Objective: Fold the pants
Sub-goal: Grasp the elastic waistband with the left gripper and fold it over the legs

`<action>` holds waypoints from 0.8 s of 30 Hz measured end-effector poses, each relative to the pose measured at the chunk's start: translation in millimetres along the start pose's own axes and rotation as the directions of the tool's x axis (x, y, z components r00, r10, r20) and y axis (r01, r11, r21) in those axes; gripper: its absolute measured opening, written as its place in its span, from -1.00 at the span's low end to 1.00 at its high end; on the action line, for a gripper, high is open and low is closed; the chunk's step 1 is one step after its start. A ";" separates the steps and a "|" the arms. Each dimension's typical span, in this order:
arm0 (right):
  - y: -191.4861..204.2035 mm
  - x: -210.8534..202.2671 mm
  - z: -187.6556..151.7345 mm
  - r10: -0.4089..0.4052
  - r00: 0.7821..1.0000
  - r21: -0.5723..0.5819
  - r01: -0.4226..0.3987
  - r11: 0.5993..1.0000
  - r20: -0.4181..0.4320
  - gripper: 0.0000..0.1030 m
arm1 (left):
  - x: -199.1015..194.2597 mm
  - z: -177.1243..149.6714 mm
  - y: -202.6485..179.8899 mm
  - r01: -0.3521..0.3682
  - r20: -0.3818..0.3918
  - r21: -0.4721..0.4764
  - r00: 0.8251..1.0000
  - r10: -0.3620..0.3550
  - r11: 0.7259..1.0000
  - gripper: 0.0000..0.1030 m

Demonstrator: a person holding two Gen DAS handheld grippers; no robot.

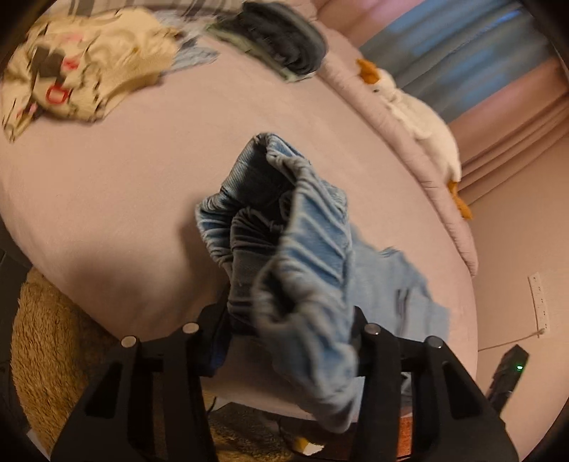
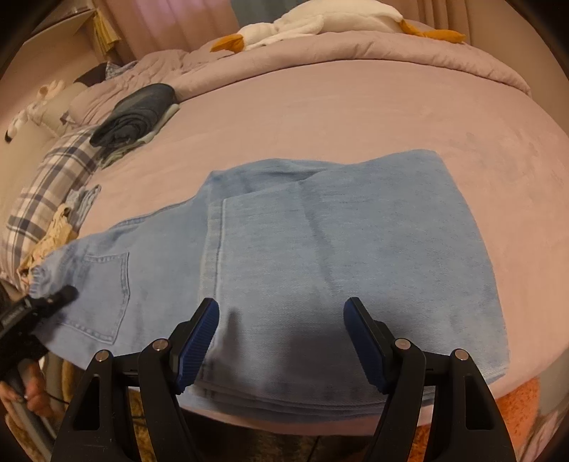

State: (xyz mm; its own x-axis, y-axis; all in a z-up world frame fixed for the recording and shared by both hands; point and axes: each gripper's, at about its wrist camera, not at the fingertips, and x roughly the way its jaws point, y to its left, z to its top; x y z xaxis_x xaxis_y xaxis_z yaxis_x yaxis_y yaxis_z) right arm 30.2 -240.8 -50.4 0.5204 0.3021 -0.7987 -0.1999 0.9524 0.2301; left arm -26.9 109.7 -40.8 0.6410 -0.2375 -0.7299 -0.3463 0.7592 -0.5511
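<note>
Light blue jeans (image 2: 320,248) lie on the pink bed (image 2: 355,106), the legs folded over into a stacked rectangle near the front edge. The waist end with a back pocket (image 2: 103,291) reaches left. My left gripper (image 1: 288,330) is shut on the bunched elastic waistband (image 1: 284,231) and holds it lifted above the bed; it also shows in the right wrist view (image 2: 53,298) at the left edge. My right gripper (image 2: 281,341) is open and empty, just above the folded legs near the bed's front edge.
A folded dark denim pile (image 2: 138,113) lies at the back left, also seen in the left wrist view (image 1: 281,39). A cream printed garment (image 1: 78,64) and a plaid cloth (image 2: 53,177) lie on the left. A white goose plush (image 2: 320,21) rests on the quilt behind.
</note>
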 end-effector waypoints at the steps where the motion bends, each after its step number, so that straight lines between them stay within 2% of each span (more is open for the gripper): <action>1: -1.6 -0.7 0.1 -0.001 1.000 0.006 0.001 1.000 0.002 0.40 | -4.8 0.6 -10.4 0.015 0.014 0.024 1.000 -0.015 1.000 -0.11; 5: -8.1 -7.5 1.3 -0.009 1.000 0.027 0.008 1.000 0.029 0.41 | -17.7 0.1 -55.7 0.108 0.027 0.125 0.993 -0.112 0.986 -0.13; 9: -19.0 -16.9 2.0 0.000 0.998 0.058 -0.003 0.998 0.059 0.41 | -18.1 -12.5 -105.9 0.159 0.005 0.266 0.986 -0.166 0.951 -0.13; 12: -26.7 -23.6 1.0 -0.020 0.996 0.072 0.013 0.997 0.084 0.40 | -6.1 -24.3 -137.1 0.169 -0.029 0.347 0.985 -0.170 0.923 -0.13; 17: -48.0 -30.3 -4.2 -0.045 0.994 0.117 0.033 0.993 0.098 0.41 | 28.7 -41.7 -165.1 0.213 -0.133 0.398 0.976 -0.174 0.892 -0.13; 21: -69.0 -31.0 -8.3 -0.079 0.993 0.176 0.063 0.982 0.087 0.41 | 72.9 -59.4 -176.1 0.208 -0.239 0.436 0.965 -0.109 0.875 -0.11; 22: -71.9 -31.3 -9.1 -0.084 0.993 0.183 0.067 0.981 0.084 0.41 | 84.4 -64.8 -177.6 0.191 -0.258 0.446 0.963 -0.079 0.874 -0.10; 24: -77.3 -32.8 -12.7 -0.090 0.993 0.194 0.073 0.978 0.080 0.41 | 99.9 -70.1 -177.7 0.194 -0.288 0.436 0.955 -0.067 0.879 -0.03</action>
State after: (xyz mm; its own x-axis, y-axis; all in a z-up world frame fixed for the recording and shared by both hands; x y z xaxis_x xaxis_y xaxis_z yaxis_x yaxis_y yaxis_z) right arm 18.1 -324.8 -49.0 0.6010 0.2172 -0.7692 0.0039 0.9616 0.2745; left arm 50.7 -91.5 -44.1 0.4378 -0.4527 -0.7767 0.1184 0.8855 -0.4494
